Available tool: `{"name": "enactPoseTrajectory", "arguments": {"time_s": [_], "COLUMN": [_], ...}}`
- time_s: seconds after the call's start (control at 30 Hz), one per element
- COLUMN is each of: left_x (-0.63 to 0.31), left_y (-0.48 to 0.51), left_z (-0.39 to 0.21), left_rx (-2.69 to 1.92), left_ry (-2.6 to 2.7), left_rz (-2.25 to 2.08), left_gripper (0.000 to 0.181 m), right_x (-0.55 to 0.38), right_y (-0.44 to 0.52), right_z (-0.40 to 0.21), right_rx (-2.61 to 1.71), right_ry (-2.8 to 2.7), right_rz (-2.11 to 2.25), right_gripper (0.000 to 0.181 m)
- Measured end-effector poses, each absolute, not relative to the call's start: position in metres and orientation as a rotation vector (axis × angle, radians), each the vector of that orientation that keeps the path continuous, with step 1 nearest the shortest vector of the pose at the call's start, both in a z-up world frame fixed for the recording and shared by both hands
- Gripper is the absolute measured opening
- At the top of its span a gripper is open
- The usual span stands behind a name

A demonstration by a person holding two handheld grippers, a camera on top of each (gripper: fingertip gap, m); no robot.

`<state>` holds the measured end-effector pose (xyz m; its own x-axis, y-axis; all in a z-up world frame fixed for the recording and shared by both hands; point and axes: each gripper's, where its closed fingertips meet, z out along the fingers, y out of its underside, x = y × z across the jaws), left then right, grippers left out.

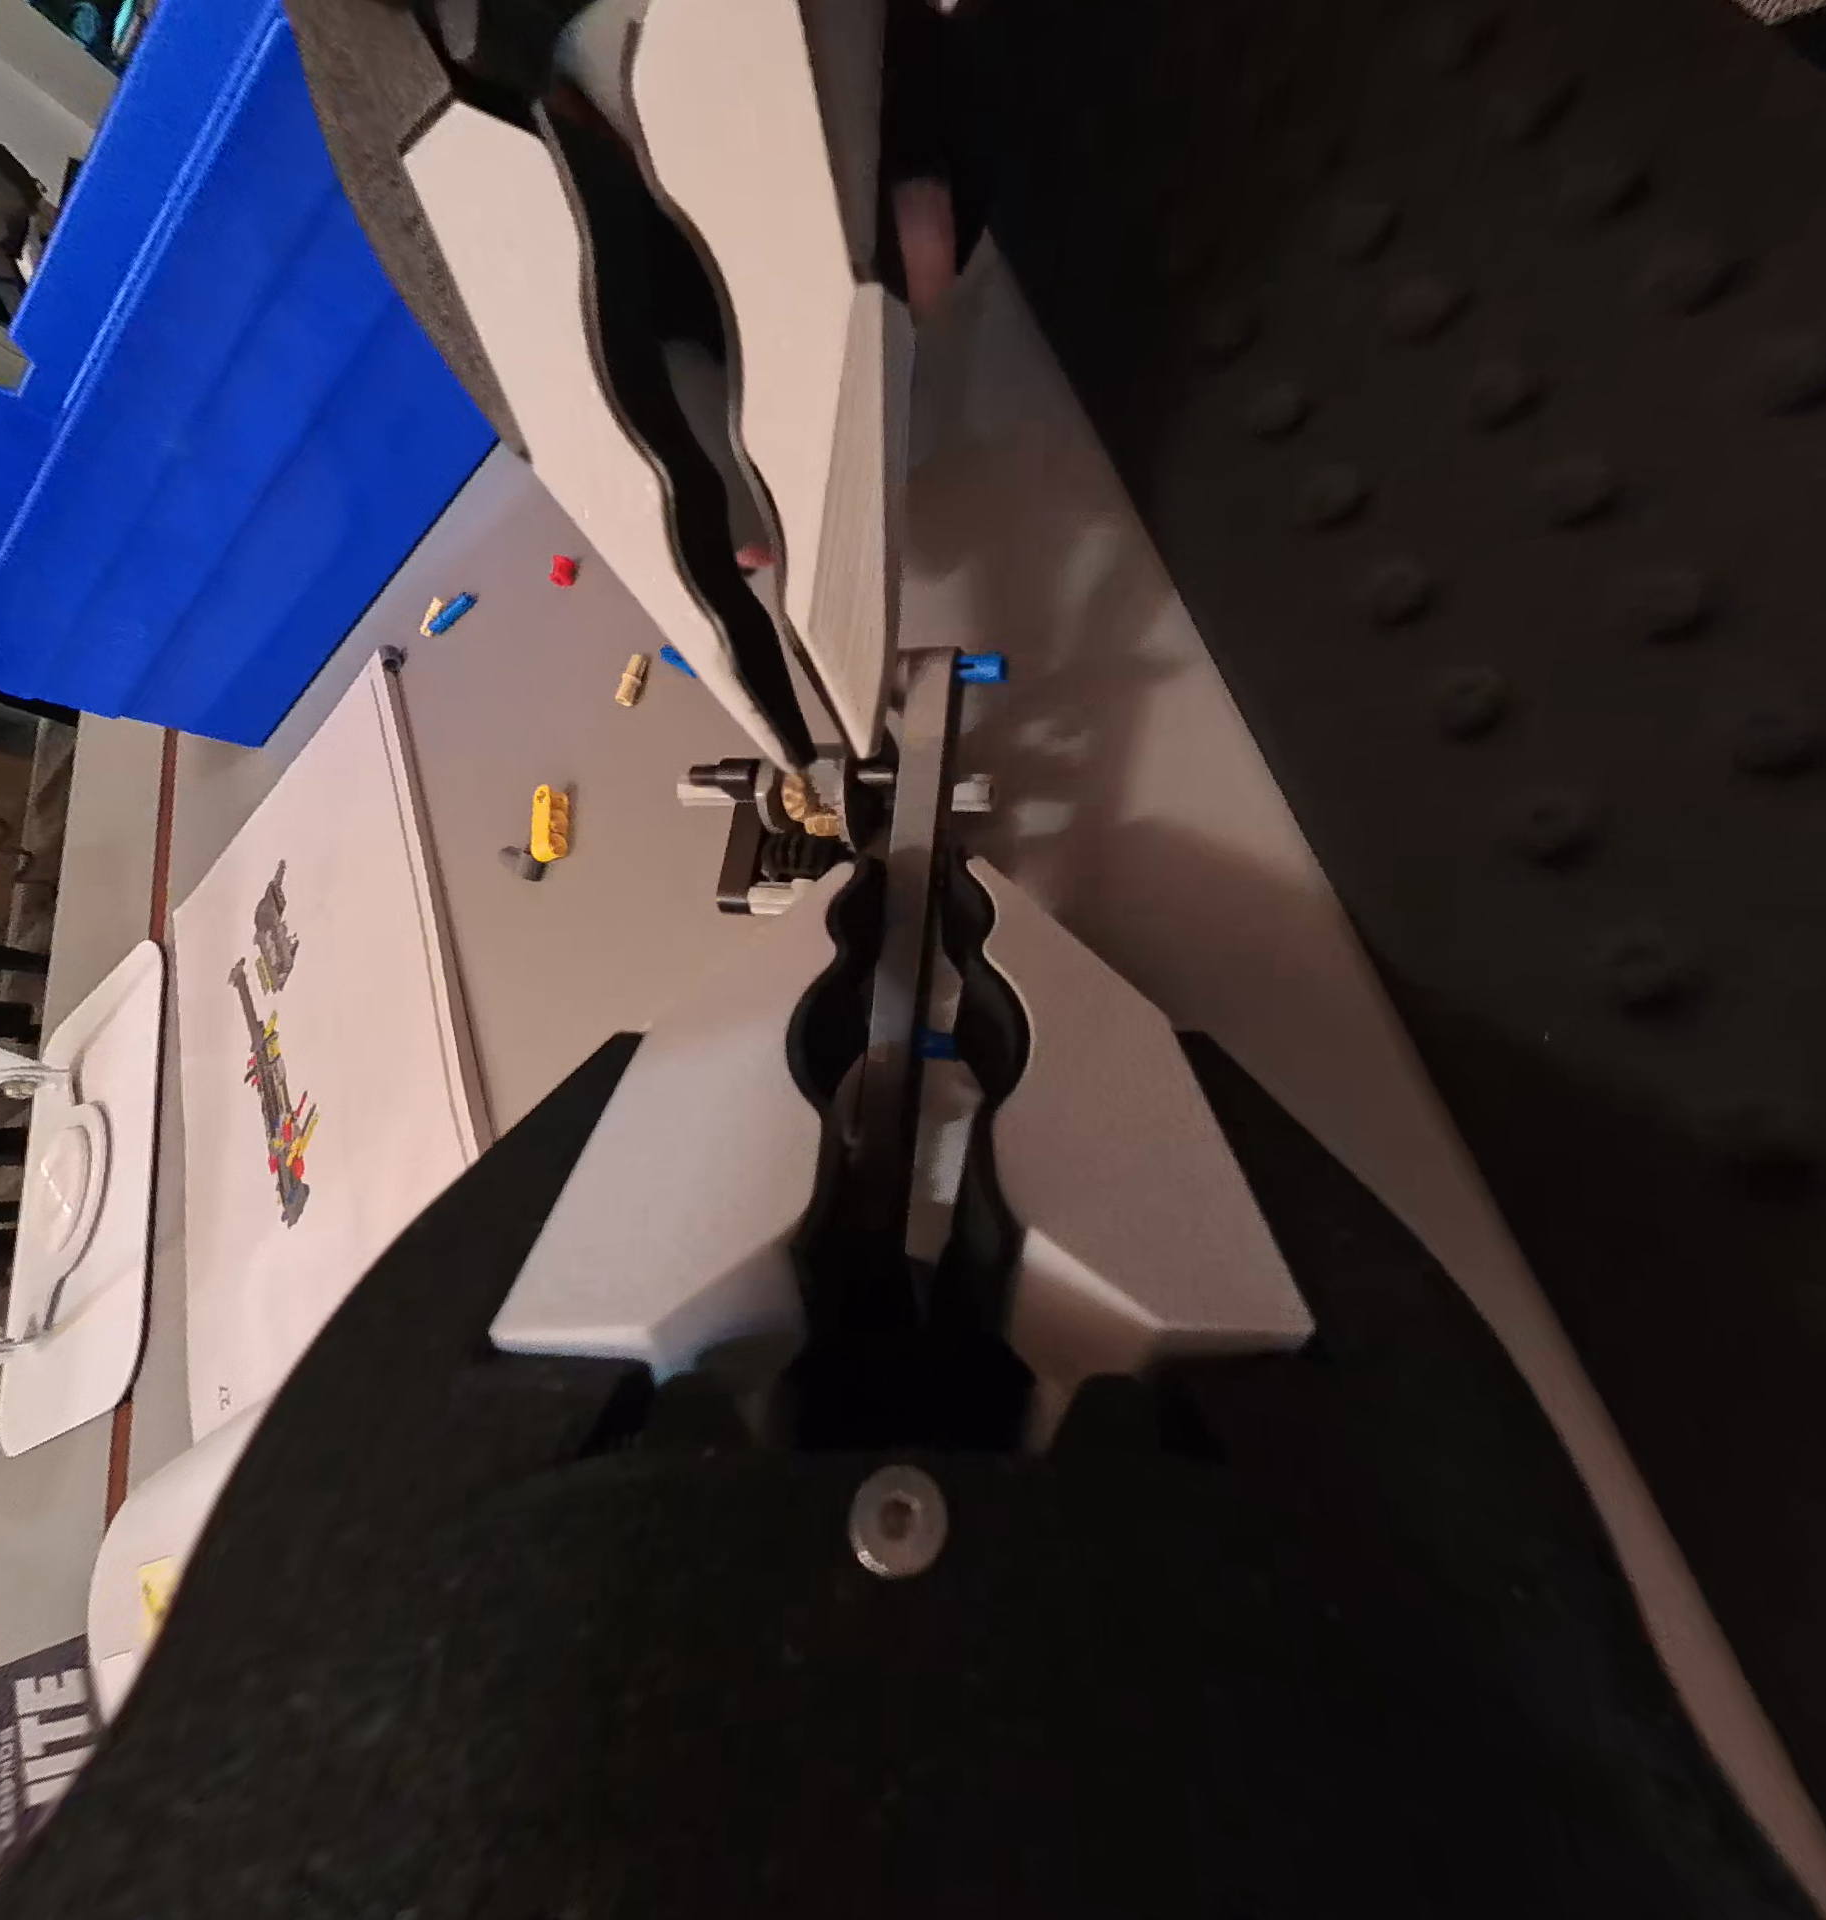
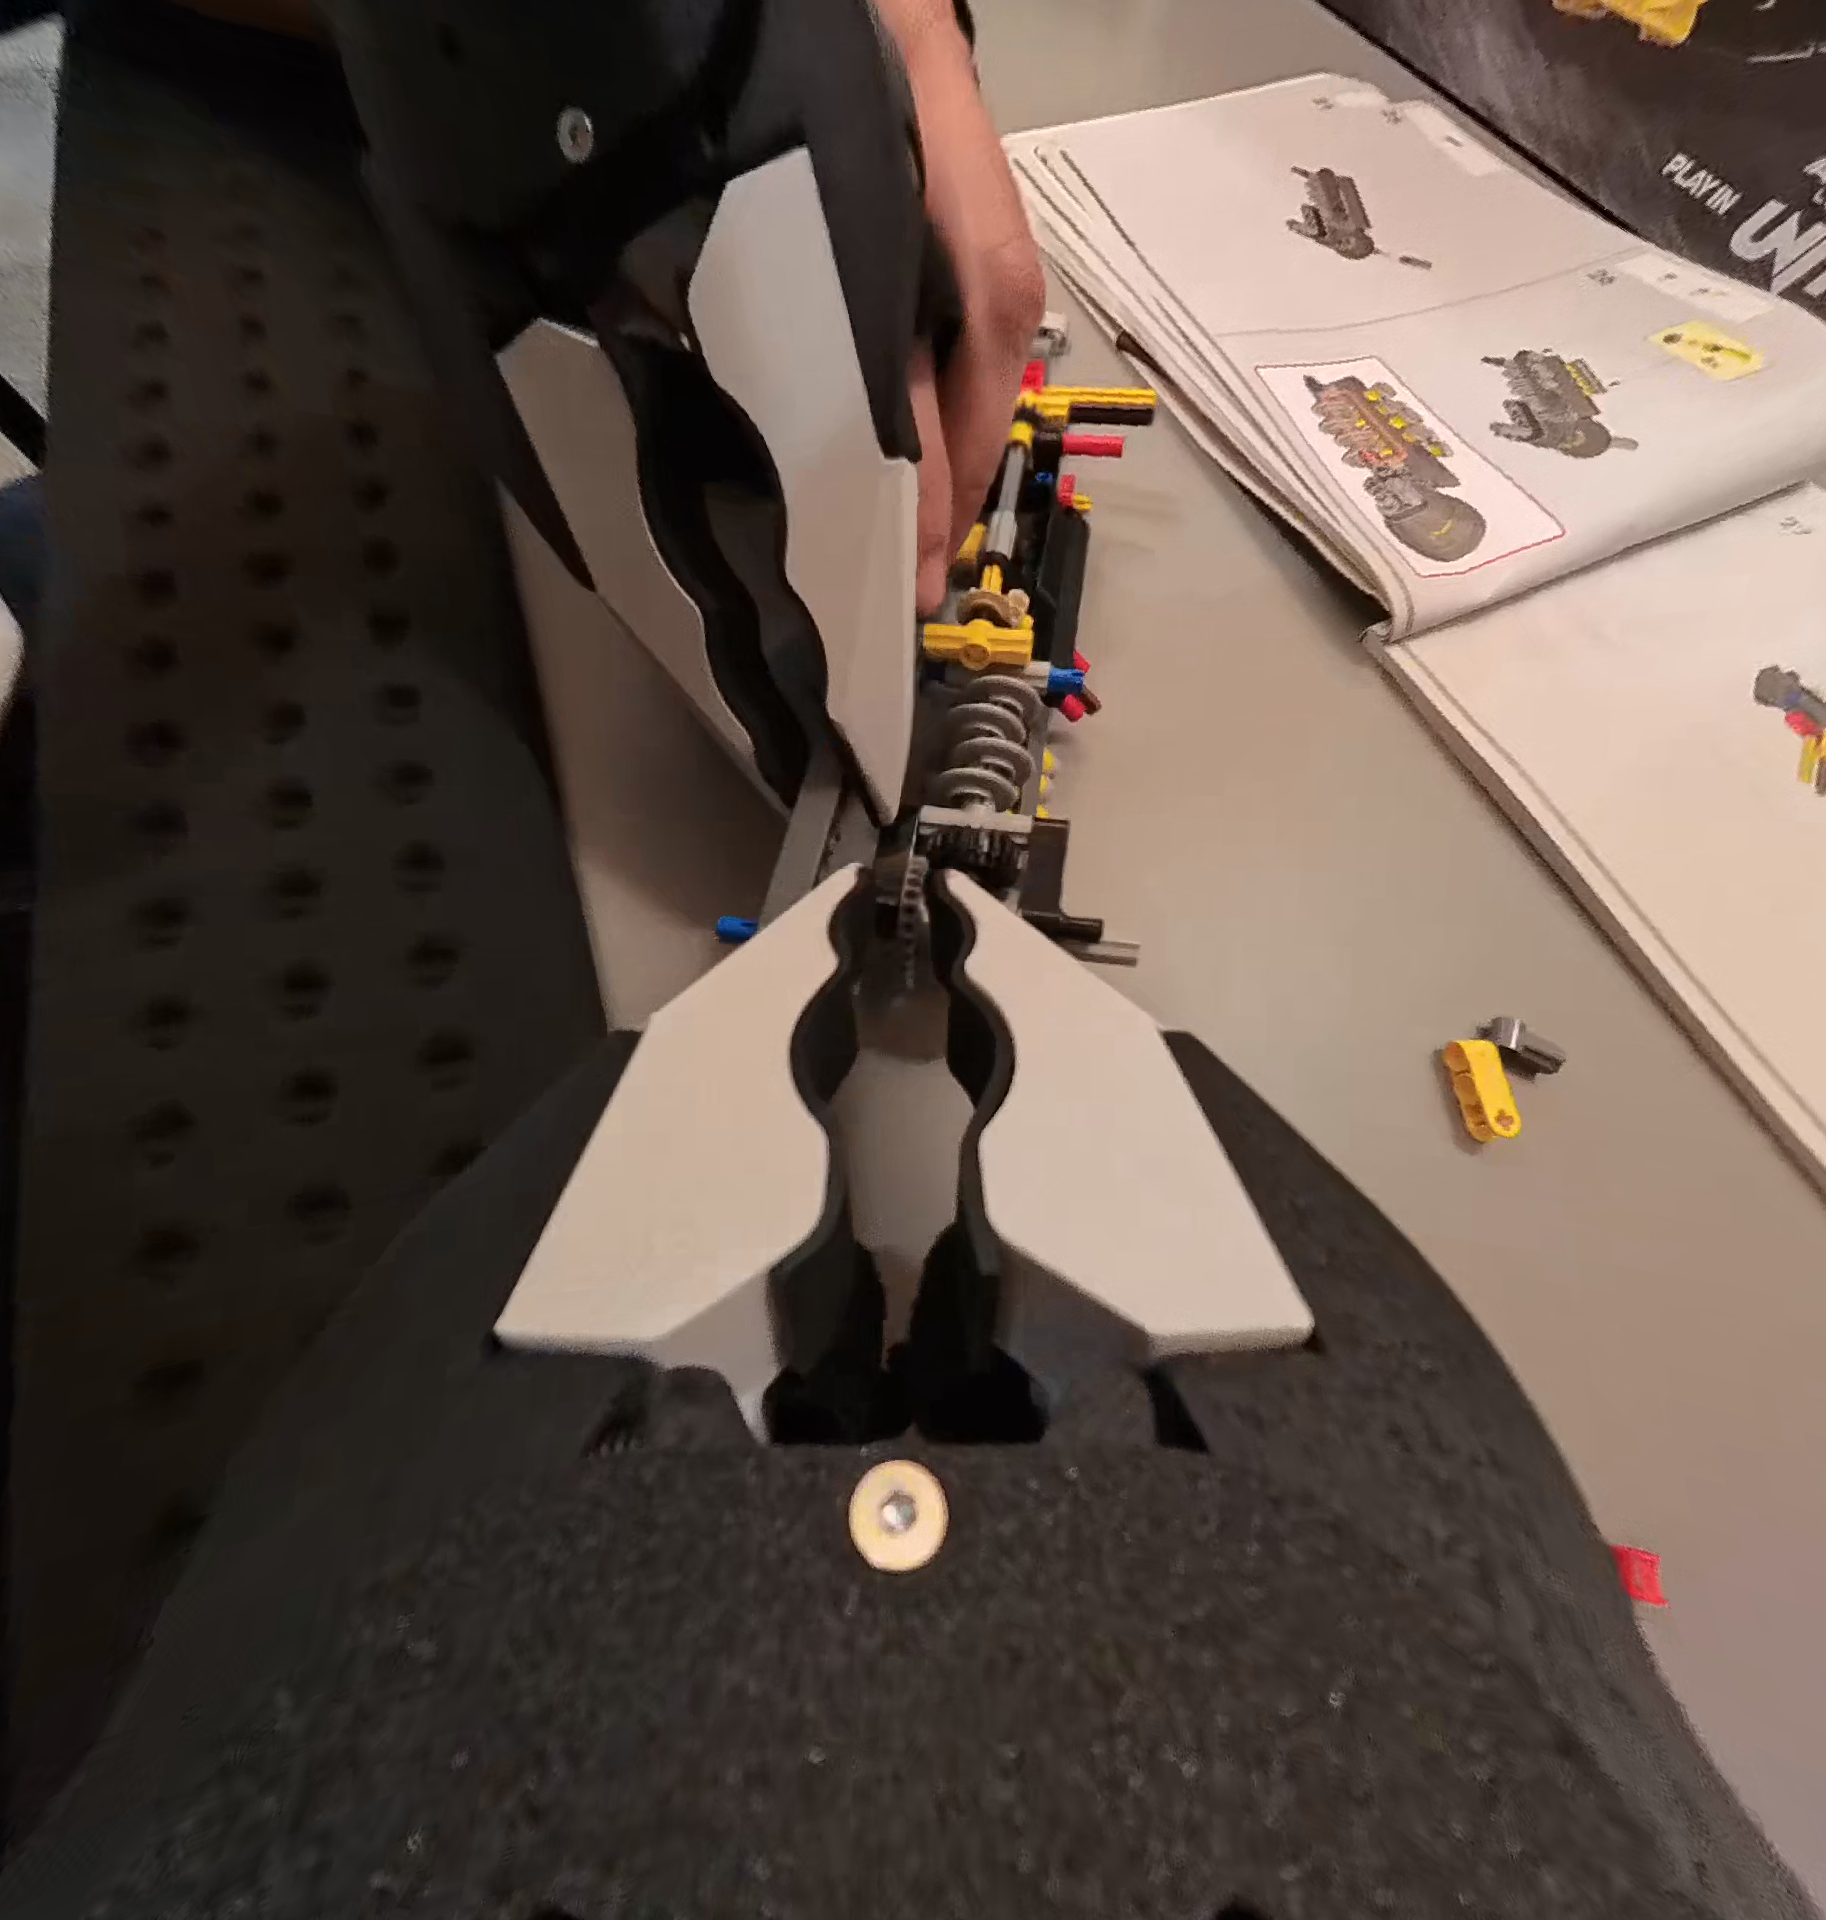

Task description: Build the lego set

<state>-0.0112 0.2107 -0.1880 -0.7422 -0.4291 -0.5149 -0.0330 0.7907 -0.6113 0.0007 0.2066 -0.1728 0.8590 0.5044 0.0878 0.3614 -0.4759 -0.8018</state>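
A long lego assembly (image 2: 992, 748) with a grey spring and yellow, red and black parts lies along the table edge. My right gripper (image 2: 901, 883) is shut on a black toothed part (image 2: 901, 935) at its near end. My left gripper (image 1: 914, 873) is shut on a long black beam (image 1: 924, 935) of the same assembly (image 1: 784, 831). The two grippers meet tip to tip at that end. The left gripper's fingers (image 2: 867, 623) come in from above in the right wrist view, with a hand (image 2: 976, 343) behind them. The right gripper's fingers (image 1: 680, 540) come in from above in the left wrist view.
An open instruction booklet (image 2: 1460, 364) lies right of the assembly. A yellow piece with a grey one (image 2: 1480, 1101) lies loose, also seen in the left wrist view (image 1: 550, 821). Small pins (image 1: 631, 681) are scattered near blue bins (image 1: 192, 416). A black dimpled surface (image 2: 265, 727) borders the table. My left and right fingertips are right by each other.
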Motion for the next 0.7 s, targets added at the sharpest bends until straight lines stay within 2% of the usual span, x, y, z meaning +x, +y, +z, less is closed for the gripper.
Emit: {"name": "enactPoseTrajectory", "arguments": {"time_s": [0.27,0.37,0.7], "left_x": [-0.016,-0.016,-0.013], "left_y": [0.205,0.204,0.208], "left_z": [-0.188,-0.189,-0.193], "left_rx": [-0.276,-0.275,-0.317], "left_ry": [2.278,2.284,2.316], "left_rz": [-0.747,-0.745,-0.704], "left_gripper": [0.008,0.007,0.007], "right_x": [0.0,0.001,0.003], "right_y": [0.204,0.208,0.216], "right_z": [-0.178,-0.183,-0.178], "right_rx": [-2.221,-2.243,-2.246], "right_ry": [-0.699,-0.765,-0.616], "right_rz": [0.221,0.174,0.321], "right_gripper": [0.009,0.004,0.002]}}
